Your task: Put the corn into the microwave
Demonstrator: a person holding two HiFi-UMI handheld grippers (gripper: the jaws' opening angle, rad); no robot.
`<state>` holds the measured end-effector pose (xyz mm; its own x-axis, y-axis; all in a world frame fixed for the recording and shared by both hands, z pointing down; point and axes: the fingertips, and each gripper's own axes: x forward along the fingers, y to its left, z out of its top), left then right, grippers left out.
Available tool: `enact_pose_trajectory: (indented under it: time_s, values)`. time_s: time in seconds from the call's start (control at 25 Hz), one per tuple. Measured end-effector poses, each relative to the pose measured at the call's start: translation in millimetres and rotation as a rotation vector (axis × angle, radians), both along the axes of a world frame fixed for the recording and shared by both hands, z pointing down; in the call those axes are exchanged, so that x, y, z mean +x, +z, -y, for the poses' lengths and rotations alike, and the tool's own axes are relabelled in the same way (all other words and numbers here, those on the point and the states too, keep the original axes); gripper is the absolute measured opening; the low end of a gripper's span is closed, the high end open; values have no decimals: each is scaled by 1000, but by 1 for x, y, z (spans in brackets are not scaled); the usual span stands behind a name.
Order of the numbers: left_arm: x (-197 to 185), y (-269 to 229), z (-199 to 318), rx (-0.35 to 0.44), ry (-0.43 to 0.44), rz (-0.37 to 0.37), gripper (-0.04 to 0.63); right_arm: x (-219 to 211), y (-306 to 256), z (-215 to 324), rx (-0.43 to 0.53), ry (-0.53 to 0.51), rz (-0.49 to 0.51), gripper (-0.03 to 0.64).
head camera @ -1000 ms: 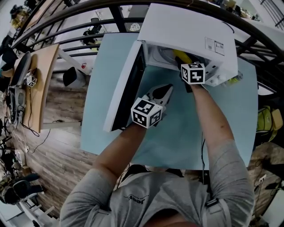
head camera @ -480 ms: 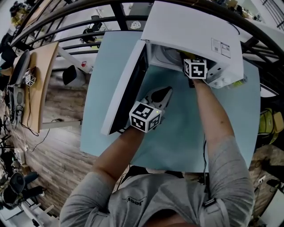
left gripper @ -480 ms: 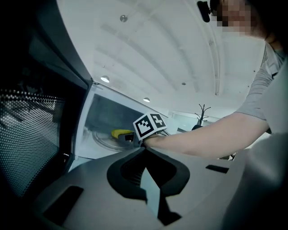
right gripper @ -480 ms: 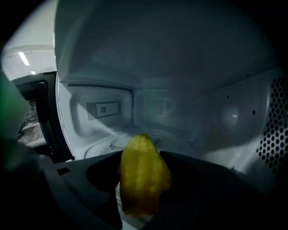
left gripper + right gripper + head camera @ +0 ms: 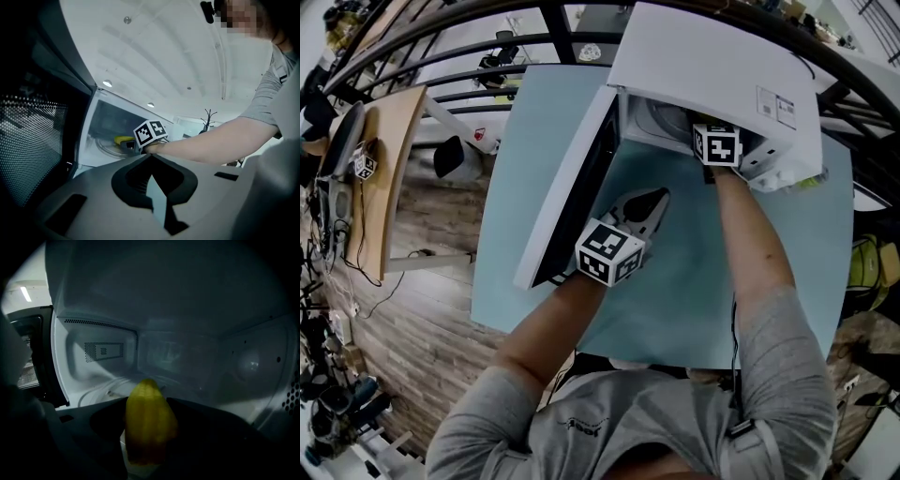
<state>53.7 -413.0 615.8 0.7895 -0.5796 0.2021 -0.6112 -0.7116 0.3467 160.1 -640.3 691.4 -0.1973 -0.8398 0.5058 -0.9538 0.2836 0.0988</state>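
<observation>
The white microwave [image 5: 712,66] stands on the light-blue table [image 5: 675,300] with its door [image 5: 572,178] swung wide to the left. A yellow corn cob [image 5: 147,437] is held lengthwise in my right gripper [image 5: 148,406], which is shut on it inside the cavity, above the glass turntable [image 5: 105,386]. From the head view only the right gripper's marker cube [image 5: 717,143] shows at the microwave's mouth; the jaws and the corn are hidden by the microwave's top. The left gripper view shows the corn [image 5: 123,139] inside. My left gripper [image 5: 657,196] hovers in front of the door, shut and empty.
The open door blocks the table's left part. The microwave's right wall and control side [image 5: 769,164] lie just right of my right wrist. A wooden desk [image 5: 394,169] with cables stands off to the left, beyond the table's edge.
My right gripper has pushed deeper into the microwave with the corn, which no longer shows in the head view. The left gripper has hardly moved.
</observation>
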Motion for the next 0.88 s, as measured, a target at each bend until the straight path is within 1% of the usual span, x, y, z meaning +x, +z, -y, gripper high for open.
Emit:
enact_pose_trajectory:
  time_s: [0.24, 0.56, 0.68, 0.88]
  values:
    - [-3, -1, 1, 1, -7, -8, 9, 4, 3, 2, -2, 4, -39, 246]
    - [-5, -2, -1, 0, -6, -9, 9, 2, 10, 0, -51, 4, -84, 247]
    - [-7, -2, -2, -1, -8, -6, 9, 1, 9, 2, -50, -3, -87, 247]
    - [-7, -6, -4, 0, -3, -3, 9, 9, 19, -1, -106, 28, -99, 249]
